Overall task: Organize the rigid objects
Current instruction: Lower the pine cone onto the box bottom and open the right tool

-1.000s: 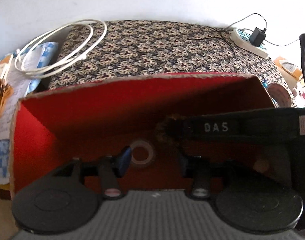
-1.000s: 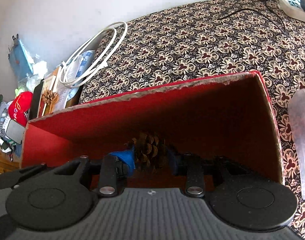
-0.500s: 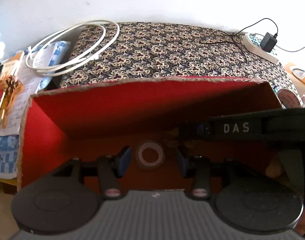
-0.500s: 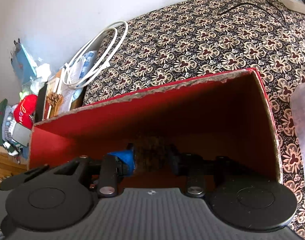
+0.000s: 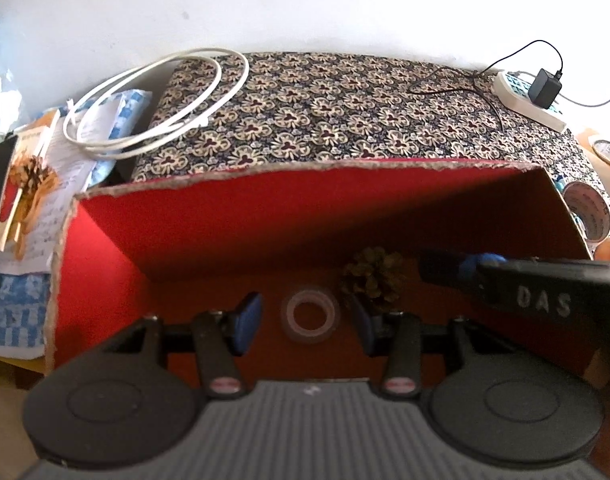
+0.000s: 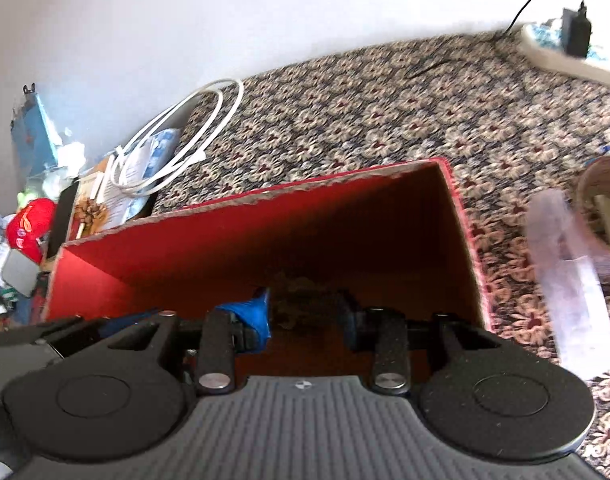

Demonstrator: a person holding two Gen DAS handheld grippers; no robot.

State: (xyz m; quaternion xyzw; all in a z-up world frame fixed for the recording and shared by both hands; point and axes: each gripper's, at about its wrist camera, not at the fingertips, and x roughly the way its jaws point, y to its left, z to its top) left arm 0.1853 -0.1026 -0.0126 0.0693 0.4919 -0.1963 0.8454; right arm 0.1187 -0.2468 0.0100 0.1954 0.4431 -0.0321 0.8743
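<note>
Surface: patterned cloth [image 5: 345, 112] carried our red box [image 5: 105, 280], collecting rigid things.
Left hand-held gripper [image 5: 303, 322]: apart, empty above the tape roll [image 5: 310, 315].
Right hand-held gripper [image 6: 305, 314]: we were closing it, pinecone [image 5: 371, 278] below, released.

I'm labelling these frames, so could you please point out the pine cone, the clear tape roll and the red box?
pine cone [image 5: 372, 280], left wrist view, middle of its scales
clear tape roll [image 5: 310, 313], left wrist view, ring's left side
red box [image 5: 265, 216], left wrist view, inner far wall
</note>
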